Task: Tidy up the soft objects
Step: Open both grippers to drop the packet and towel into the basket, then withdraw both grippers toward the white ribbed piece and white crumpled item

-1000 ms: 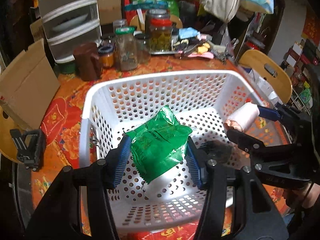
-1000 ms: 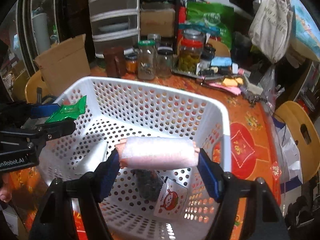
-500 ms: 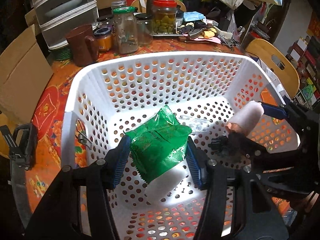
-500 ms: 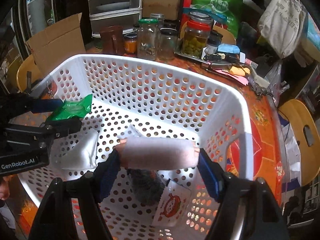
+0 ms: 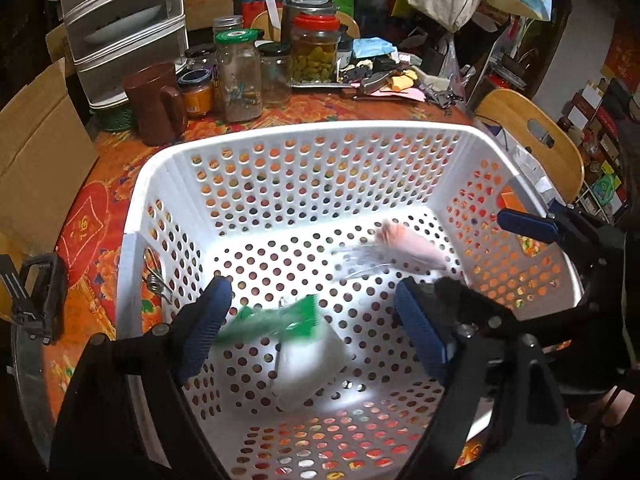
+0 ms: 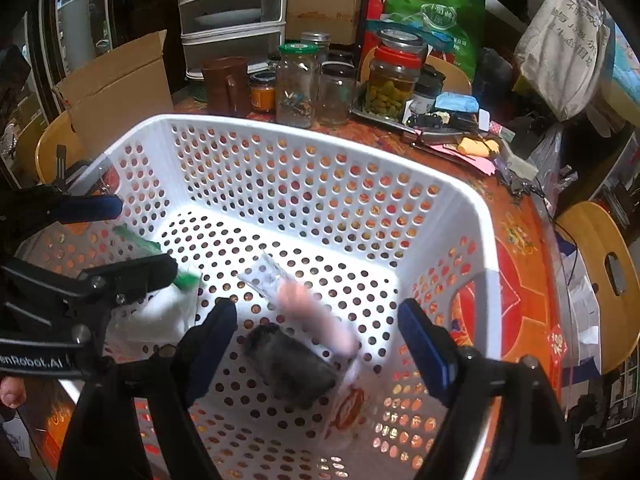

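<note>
A white perforated basket (image 5: 304,132) (image 6: 320,136) stands on the red patterned table. My left gripper (image 5: 312,328) is open over its near left part. A green packet (image 5: 280,320) (image 6: 140,245), blurred, is loose below it, over a white soft pack (image 5: 308,364) (image 6: 160,316). My right gripper (image 6: 316,340) is open over the basket's right part. A pink roll (image 6: 320,320) (image 5: 408,246), blurred, is loose below it, above a dark fuzzy object (image 6: 292,364) and a clear packet (image 6: 264,276). A white packet with a red print (image 6: 348,404) lies on the floor.
Glass jars (image 5: 240,76) (image 6: 298,84), a brown mug (image 5: 154,104) and a metal tray of small items (image 5: 380,76) stand behind the basket. A cardboard box (image 5: 36,152) is at the left. A wooden chair (image 5: 532,140) (image 6: 600,276) is at the right.
Both grippers have opened. The green packet has left the left gripper and the pink roll has left the right gripper; both are dropping into the basket.
</note>
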Demonstrator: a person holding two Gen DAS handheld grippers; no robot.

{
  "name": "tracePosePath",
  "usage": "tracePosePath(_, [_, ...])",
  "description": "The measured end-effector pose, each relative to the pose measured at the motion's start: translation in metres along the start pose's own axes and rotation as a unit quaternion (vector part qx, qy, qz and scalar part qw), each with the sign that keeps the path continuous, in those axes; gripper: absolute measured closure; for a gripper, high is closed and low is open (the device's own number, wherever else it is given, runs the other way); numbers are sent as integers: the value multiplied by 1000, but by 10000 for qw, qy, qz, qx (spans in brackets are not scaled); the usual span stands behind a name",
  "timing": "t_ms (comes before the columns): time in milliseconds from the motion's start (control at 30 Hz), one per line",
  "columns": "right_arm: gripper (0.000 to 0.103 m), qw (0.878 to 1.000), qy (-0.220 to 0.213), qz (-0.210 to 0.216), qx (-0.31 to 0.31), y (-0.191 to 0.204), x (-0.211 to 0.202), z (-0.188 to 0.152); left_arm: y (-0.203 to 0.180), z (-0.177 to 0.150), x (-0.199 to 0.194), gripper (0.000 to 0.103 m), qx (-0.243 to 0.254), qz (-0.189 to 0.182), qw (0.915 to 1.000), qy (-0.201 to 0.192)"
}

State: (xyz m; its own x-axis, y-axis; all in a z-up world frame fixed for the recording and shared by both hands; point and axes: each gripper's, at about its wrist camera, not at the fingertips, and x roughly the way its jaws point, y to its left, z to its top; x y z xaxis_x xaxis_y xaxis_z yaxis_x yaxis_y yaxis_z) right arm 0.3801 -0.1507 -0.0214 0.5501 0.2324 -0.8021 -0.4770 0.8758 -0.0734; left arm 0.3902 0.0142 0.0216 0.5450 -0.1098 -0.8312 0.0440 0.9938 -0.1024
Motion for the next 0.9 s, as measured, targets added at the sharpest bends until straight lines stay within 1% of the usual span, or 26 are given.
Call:
tracePosePath(133, [17,9999,-127,11,6,2,-13,-3,-1,-1,-20,20,3,-13,9998,-222])
tracePosePath(200, [17,9997,-227,20,19,2,-23,-4,-3,-3,-36,18,35,-35,9994,-347])
tracePosePath(267, [17,9995,-302,13,37,3,-32,-6,-5,-5,-50,12,141,27,9987,-482])
tracePosePath(333, [17,9992,-393,9,82,2,-41,-8,-9,-9,-67,8,276,191,9972,-665])
tracePosePath(367, [17,9988,-464,27,128,1,-47,-10,-10,-13,-78,7,321,241,9962,-771])
tracePosePath(467, [17,9978,-615,88,251,0,-61,-17,-6,-24,-104,5,334,173,9947,-955])
tracePosePath(600, [17,9963,-789,169,299,4,-79,-31,3,-45,-136,4,276,174,9933,-1112])
tracePosePath(733, [17,9952,-907,115,357,10,-94,-47,12,-71,-163,4,253,321,9912,-1257])
tracePosePath(900, [17,9927,-1098,146,480,18,-116,-71,31,-120,-187,2,153,461,9886,-1426])
